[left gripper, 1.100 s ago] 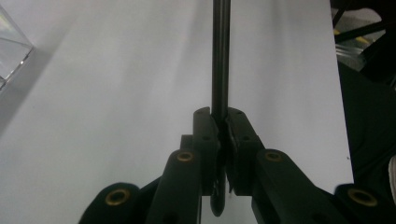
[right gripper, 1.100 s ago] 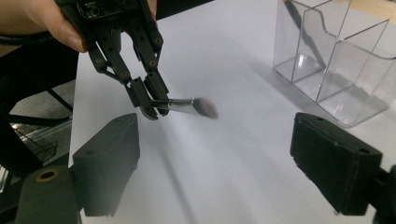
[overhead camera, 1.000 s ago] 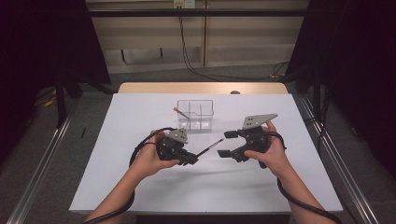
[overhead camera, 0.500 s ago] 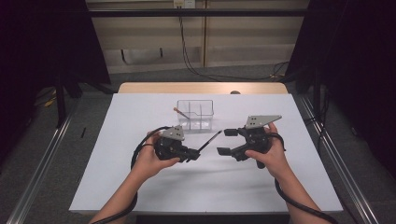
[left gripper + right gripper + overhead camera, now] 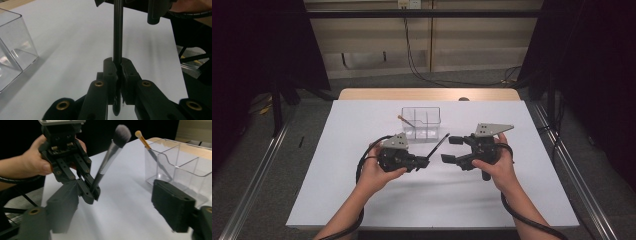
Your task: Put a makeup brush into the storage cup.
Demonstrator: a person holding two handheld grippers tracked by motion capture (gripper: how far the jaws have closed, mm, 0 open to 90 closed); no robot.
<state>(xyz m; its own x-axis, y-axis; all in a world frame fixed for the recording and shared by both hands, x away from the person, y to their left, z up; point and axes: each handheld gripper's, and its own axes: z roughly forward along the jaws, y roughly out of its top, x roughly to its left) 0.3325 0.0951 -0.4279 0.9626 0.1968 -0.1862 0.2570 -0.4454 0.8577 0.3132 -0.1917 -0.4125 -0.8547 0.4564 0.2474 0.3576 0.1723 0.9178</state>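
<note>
White sheet over the table, dark curtains both sides, floor and cables at the top of the frame. High view: left gripper sits at centre, jaws clamped on the low end of a makeup brush that slants up-right toward the clear organizer just above; right gripper is just right of centre, jaws apart, nothing between them; they have just been closing a little. Plenty of bare sheet below and to both sides, table edges well apart from both hands; the tight spot is the gap between the two grippers and the organizer front wall. Left gripper view: brush handle runs straight up from the pinched jaws, grip sits near the handle's end, so my guess is the brush can pivot or slip if bumped; organizer wall at left of frame, near. Right gripper view: brush head at top centre, left gripper left of centre, organizer at right with an orange-tipped stick leaning in its near compartment. Risks: right jaws closing on the left gripper's fingers instead of the handle, clipping the bristles, or a swing knocking the light organizer.
</note>
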